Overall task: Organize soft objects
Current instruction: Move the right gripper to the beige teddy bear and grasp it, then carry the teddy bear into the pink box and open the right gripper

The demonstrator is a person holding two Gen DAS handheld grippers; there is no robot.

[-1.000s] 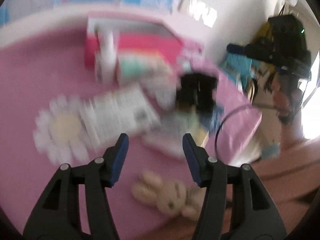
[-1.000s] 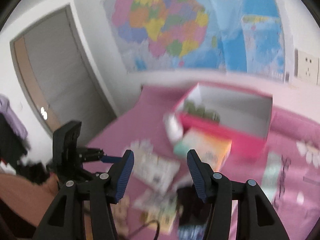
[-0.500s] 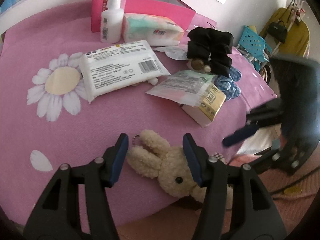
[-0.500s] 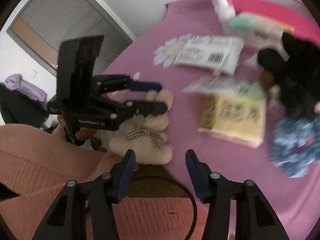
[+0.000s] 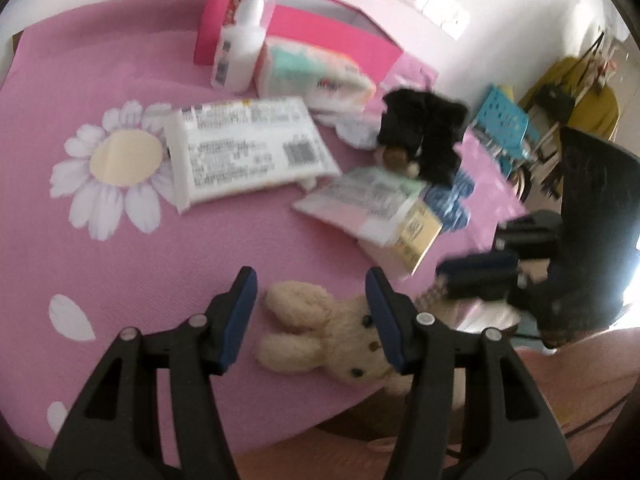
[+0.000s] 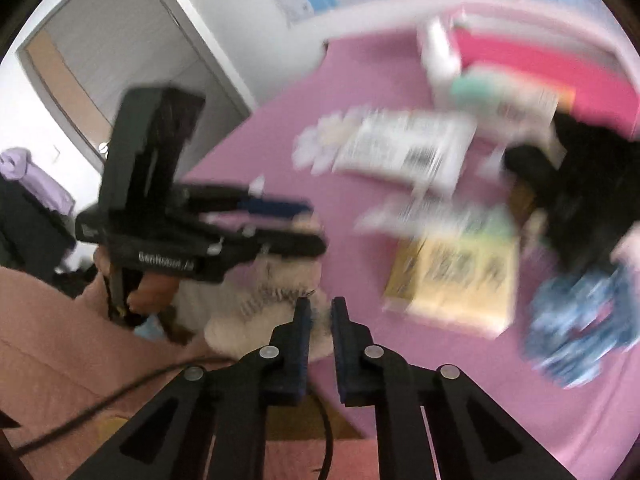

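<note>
Since the earlier frame the right tongs (image 6: 319,316) dropped low to the bunny's (image 5: 324,332) body and have just been closing; now together, whether they pinch fur is too blurred to tell. Left tongs (image 5: 310,294) apart, straddling the bunny's ears, not pressing. Bunny lies at the near edge of the pink bed (image 5: 120,280). Farther right: wipes pack (image 5: 244,148), black plush (image 5: 424,136). Far pink box (image 5: 320,36) stands open, likely the place for the soft things.
</note>
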